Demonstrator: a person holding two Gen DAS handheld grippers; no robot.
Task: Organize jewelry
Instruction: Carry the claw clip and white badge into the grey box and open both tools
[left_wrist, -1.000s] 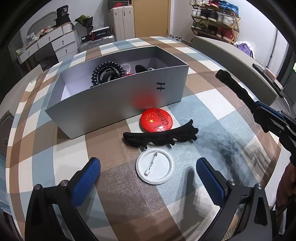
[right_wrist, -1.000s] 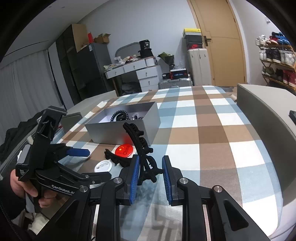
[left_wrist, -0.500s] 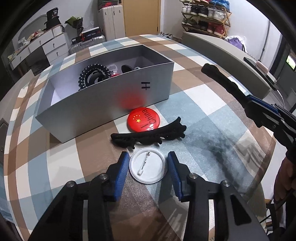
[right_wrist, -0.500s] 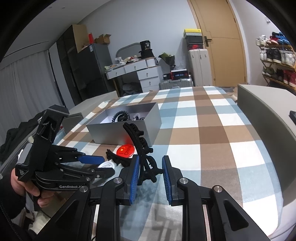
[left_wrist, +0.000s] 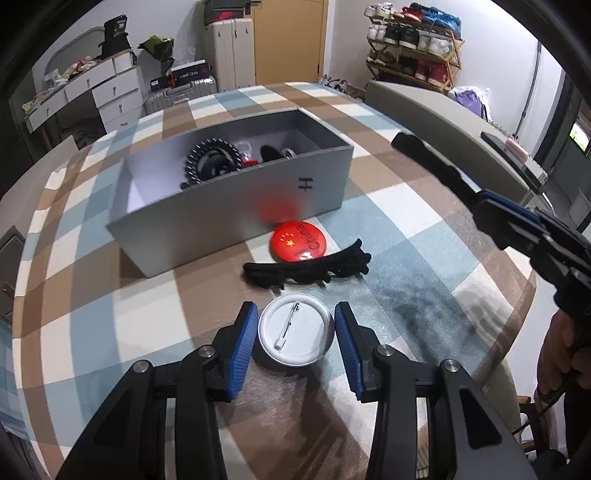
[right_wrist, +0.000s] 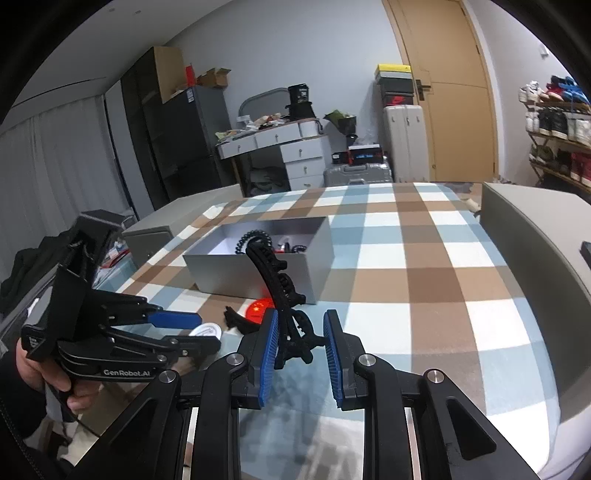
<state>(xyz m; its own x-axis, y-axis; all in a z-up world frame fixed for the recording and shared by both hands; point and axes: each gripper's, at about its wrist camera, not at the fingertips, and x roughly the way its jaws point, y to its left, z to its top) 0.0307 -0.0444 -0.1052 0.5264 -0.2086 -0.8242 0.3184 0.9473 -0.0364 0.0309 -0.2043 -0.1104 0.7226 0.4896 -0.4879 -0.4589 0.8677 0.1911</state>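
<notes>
Two fingers flanking white badge, touching

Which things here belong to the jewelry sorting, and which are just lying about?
Job:
- white pin badge, between the left claw's pads
- red badge
- black hair claw on the cloth
- second hair claw, held by the right claw
- gray box

Lying about:
- suitcases
- shoe rack
- dresser

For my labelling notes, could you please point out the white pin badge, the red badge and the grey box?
white pin badge (left_wrist: 294, 334): left wrist view, pin-side centre.
red badge (left_wrist: 298, 241): left wrist view, face centre.
grey box (left_wrist: 236, 206): left wrist view, front wall.
</notes>
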